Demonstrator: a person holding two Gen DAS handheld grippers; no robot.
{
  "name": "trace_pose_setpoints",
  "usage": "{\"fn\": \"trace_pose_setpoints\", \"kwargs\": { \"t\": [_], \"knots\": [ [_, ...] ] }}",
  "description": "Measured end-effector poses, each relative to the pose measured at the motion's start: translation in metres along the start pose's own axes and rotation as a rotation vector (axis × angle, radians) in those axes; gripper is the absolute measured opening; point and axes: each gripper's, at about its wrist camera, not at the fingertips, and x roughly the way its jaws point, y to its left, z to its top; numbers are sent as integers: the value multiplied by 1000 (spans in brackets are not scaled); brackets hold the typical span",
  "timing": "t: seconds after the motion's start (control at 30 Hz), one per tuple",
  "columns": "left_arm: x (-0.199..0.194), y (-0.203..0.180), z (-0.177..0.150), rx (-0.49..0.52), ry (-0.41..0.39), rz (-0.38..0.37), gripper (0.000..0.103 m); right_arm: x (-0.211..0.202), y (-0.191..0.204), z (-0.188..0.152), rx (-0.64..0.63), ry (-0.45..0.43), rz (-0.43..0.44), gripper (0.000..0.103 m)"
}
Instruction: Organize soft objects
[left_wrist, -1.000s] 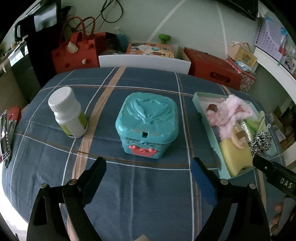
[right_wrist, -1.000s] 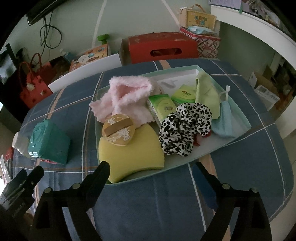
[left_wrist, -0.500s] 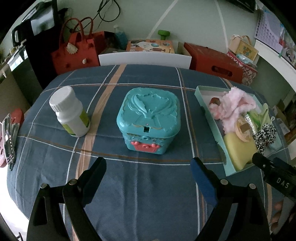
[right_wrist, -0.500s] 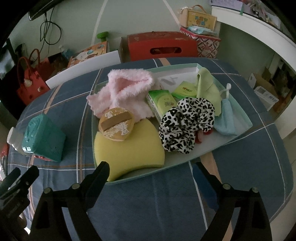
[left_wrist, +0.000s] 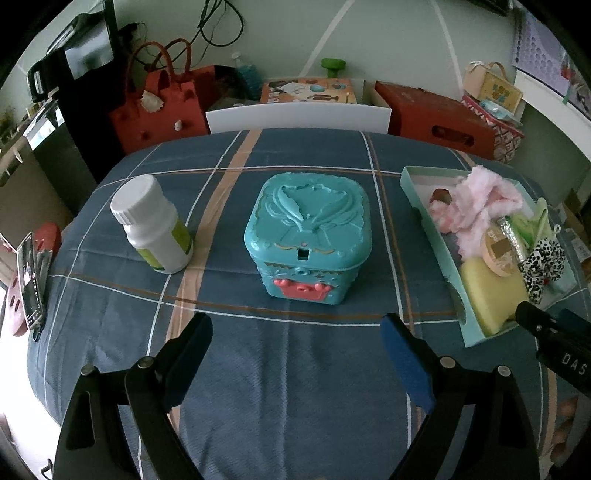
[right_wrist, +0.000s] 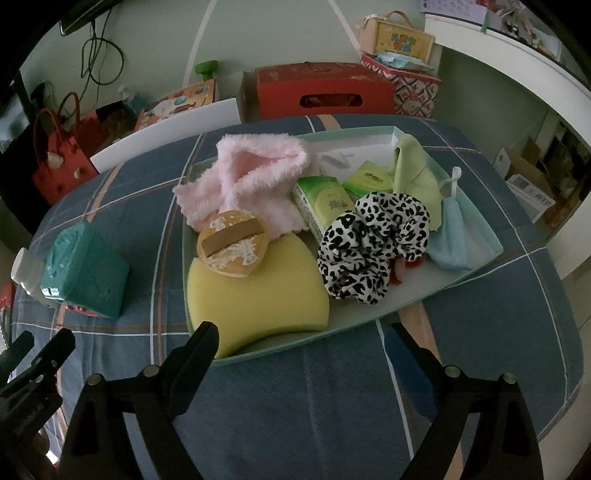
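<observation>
A pale green tray (right_wrist: 487, 236) holds soft things: a pink fluffy cloth (right_wrist: 255, 173), a yellow sponge (right_wrist: 258, 306), a round powder puff (right_wrist: 232, 247), a leopard-print scrunchie (right_wrist: 373, 243), tissue packs (right_wrist: 323, 203), a green cloth (right_wrist: 410, 173) and a light blue mask (right_wrist: 452, 236). My right gripper (right_wrist: 303, 345) hovers open just in front of the tray's near edge, nothing between its fingers. In the left wrist view my left gripper (left_wrist: 295, 339) stands open over the tablecloth in front of a teal lidded box (left_wrist: 308, 236), apart from it. The tray (left_wrist: 424, 210) lies at its right.
A white pill bottle (left_wrist: 153, 225) stands left of the teal box on the blue checked tablecloth (left_wrist: 295, 387). A white chair back (left_wrist: 297, 116), a red handbag (left_wrist: 159, 107) and a red box (left_wrist: 436, 118) lie beyond the table's far edge. A phone (left_wrist: 31, 280) sits at the left edge.
Both views shifted slightly: the tray and the teal box sit a little differently in the frames. Both grippers stayed open and nothing was taken hold of.
</observation>
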Motion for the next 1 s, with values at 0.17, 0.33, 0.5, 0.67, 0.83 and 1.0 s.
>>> {"fn": "trace_pose_setpoints", "kwargs": {
  "t": [0.17, 0.33, 0.5, 0.67, 0.83, 1.0],
  "knots": [
    [1, 1, -1, 1, 4, 22, 92, 1, 0, 0, -2, 5, -1, 93],
    [1, 1, -1, 0, 5, 29, 92, 1, 0, -1, -1, 4, -3, 93],
    [2, 1, -1, 3, 9, 42, 92, 1, -1, -1, 1, 3, -14, 93],
    [2, 2, -1, 1, 10, 49, 92, 1, -4, 0, 7, 3, -19, 93],
    [3, 2, -2, 0, 14, 57, 92, 1, -4, 0, 6, 4, -21, 93],
    [2, 0, -3, 8, 8, 61, 92, 2, -4, 0, 6, 4, -22, 93]
  ]
}}
